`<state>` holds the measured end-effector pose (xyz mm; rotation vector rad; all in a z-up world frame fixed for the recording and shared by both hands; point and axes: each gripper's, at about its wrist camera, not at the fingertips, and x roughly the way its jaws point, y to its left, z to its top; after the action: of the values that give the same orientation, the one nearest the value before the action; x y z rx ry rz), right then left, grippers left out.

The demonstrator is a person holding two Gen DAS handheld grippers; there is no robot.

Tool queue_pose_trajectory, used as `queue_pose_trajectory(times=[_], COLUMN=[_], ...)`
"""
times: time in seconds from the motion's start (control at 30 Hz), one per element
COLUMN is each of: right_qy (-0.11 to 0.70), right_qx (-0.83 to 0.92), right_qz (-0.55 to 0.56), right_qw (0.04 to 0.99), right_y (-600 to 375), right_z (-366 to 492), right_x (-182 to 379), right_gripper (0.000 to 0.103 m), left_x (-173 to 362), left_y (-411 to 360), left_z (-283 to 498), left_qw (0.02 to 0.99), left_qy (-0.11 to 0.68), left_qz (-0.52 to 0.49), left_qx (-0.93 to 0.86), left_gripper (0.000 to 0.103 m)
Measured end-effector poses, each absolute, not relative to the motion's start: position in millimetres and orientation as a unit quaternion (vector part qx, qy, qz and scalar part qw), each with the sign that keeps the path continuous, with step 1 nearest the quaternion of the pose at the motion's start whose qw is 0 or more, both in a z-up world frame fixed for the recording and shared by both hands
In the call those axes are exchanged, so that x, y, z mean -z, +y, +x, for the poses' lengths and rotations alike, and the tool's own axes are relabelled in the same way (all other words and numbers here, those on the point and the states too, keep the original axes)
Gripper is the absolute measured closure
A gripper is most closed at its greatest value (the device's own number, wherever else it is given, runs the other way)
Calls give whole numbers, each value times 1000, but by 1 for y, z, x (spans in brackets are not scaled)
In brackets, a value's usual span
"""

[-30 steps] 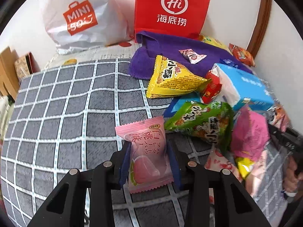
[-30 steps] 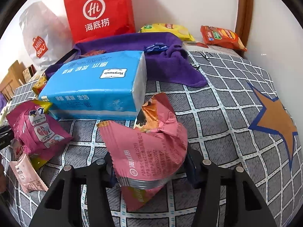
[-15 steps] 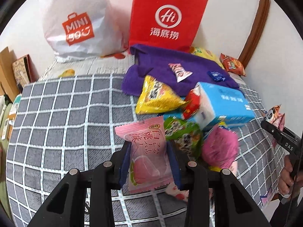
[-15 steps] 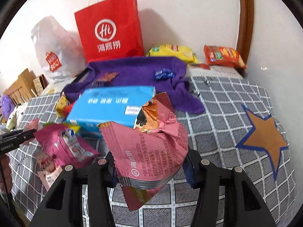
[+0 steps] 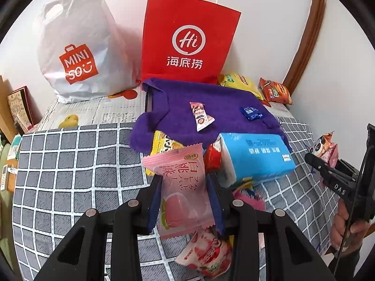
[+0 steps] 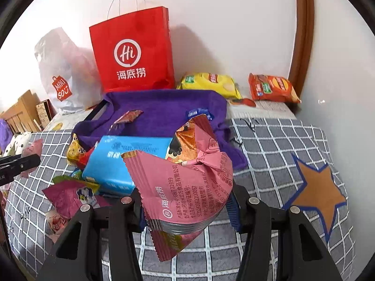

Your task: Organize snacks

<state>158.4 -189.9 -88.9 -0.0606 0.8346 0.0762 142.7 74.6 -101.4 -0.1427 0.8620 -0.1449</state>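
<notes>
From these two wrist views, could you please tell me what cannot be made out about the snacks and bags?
- Red paper bag: its inside is out of sight in both views.
- Yellow packet, left view: mostly hidden by the purple cloth and the pink peach packet.
- Blue tissue pack, right view: its right end is hidden by the pink crumpled packet.
- Small blue wrapper: print too small to read.
</notes>
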Motion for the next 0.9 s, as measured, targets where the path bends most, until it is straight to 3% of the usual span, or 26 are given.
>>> queue_pose_trajectory(times=[0.9], right_qy=[394], right_qx=[-51], right_qz=[-45], right_qw=[917], right_y=[-167], right_z=[257], right_x=[57], right_gripper=[51], left_x=[59], left_y=[57], left_z=[225], left_qw=[914], left_qy=[399], left_qz=[-43], left_qx=[62], left_gripper=[67])
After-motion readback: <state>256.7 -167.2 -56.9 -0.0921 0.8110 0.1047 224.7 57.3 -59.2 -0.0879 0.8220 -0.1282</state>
